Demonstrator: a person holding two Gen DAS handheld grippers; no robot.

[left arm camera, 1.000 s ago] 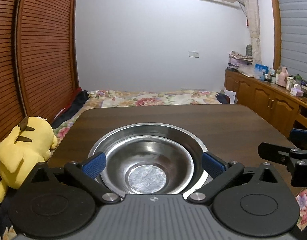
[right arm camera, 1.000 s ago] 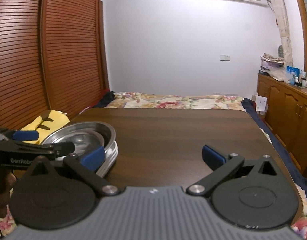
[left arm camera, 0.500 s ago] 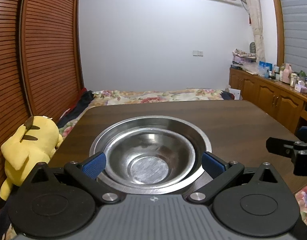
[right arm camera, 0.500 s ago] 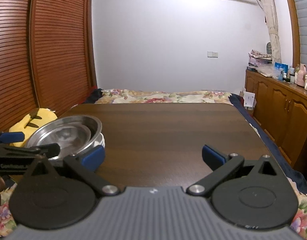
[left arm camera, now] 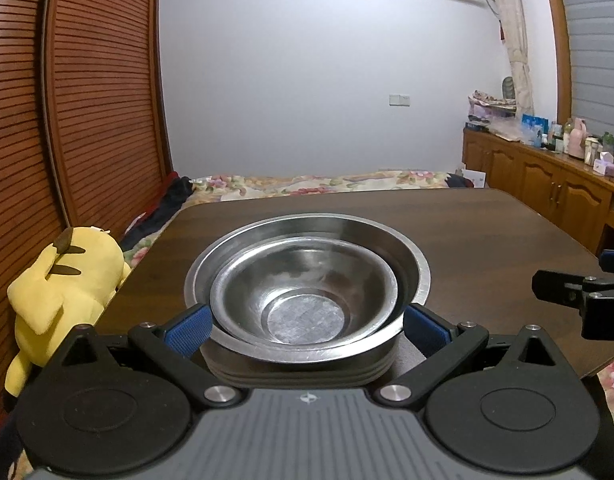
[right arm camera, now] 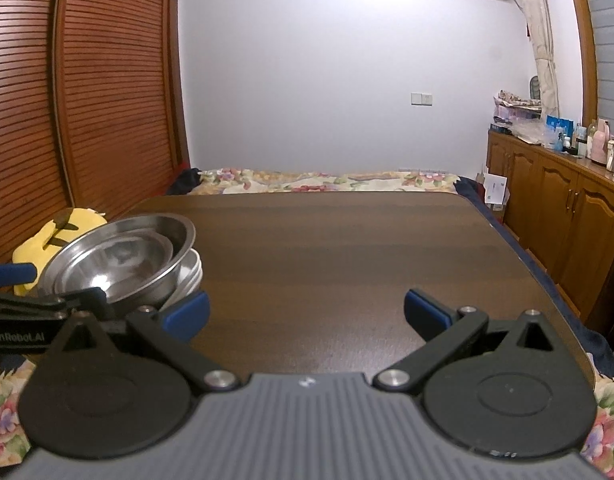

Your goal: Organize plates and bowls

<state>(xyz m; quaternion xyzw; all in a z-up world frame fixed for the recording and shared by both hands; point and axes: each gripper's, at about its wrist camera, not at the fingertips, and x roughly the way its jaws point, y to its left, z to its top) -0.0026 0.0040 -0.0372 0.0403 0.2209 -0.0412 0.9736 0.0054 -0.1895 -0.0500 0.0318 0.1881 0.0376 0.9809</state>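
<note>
1. Bowls [left arm camera: 307, 280]: two steel ones, nested, small inside large, resting on a stack of pale plates [left arm camera: 299, 372] at the left front part of the counter [left arm camera: 487, 240]. Nested that way likely to save room and make one tidy pile.
2. Plates: rims seen edge-on as several bands; exact count cannot be told, perhaps three or four.
3. Left tongs [left arm camera: 305, 330]: spread wide, blue pads flanking the pile at either side, apparently just apart from it; nothing clamped. Placed so, probably, to steady or square the stack, or after letting it go.
4. Right tongs [right arm camera: 305, 314]: also wide apart, holding nothing, hovering over bare wood well to the right of the pile. Kept aside, seemingly because no further dish remains in sight.
5. Count: two bowls, one plate stack, two tongs, one yellow plush toy [left arm camera: 63, 280] beside the counter's left edge.
6. Judged near done: all visible dishes gathered in one pile.
</note>
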